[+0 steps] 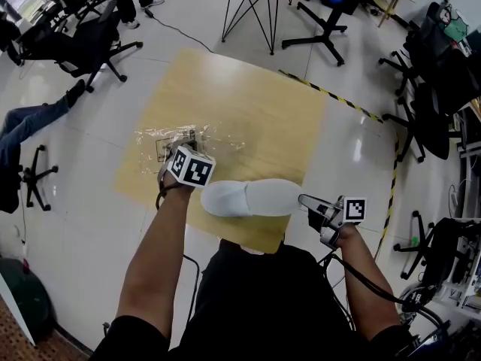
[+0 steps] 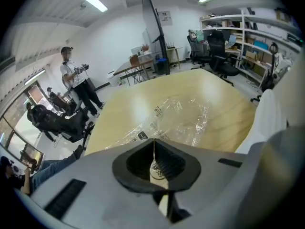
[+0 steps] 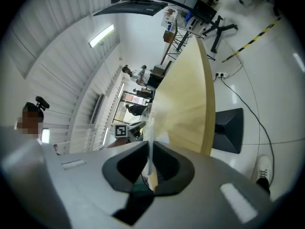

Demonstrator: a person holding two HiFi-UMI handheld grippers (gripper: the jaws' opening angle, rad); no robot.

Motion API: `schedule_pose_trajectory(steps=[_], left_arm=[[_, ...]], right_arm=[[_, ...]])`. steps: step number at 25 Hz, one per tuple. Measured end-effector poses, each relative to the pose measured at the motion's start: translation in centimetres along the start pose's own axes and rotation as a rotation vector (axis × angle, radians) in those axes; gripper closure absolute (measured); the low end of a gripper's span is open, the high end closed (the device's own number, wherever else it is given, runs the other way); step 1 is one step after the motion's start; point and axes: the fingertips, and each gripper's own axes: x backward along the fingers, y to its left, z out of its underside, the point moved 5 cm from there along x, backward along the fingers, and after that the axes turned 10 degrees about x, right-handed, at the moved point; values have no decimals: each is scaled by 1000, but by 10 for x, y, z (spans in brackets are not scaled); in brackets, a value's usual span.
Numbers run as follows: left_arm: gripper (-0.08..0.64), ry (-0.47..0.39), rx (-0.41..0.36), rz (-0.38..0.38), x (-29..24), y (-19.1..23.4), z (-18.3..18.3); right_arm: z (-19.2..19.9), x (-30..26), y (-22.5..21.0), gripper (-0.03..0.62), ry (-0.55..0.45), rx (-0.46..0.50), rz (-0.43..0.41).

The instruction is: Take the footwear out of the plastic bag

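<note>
The slipper (image 1: 252,198) lies along the table's (image 1: 248,96) near edge, seemingly clear of the plastic bag (image 1: 218,138), which lies flat just beyond its left end. The right claw (image 1: 302,199) is clamped on the slipper's right end. The left claw (image 2: 153,143) is closed on the bag's film (thin, slippery stuff). Best to draw the slipper rightward while the bag is held back, keeping both pinches firm.

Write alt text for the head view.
A white slipper lies on a wooden table beside a clear plastic bag, one end pinched by the right gripper. The left gripper is shut on the bag's edge. Office chairs stand around the table.
</note>
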Motion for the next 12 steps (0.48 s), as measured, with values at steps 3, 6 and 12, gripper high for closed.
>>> schedule_pose_trajectory(steps=[3,6,12], left_arm=[[546,-13,-28,81,0,-37,-16],[545,-9,-48,163,-2,-68,-23],[407,-95,-34,313,9,-85,-33]], right_arm=[[4,-21,-6,555,22,-2,60],[8,-32,-14,548,56,12,165],[7,-38,-15,425,172,259,407]])
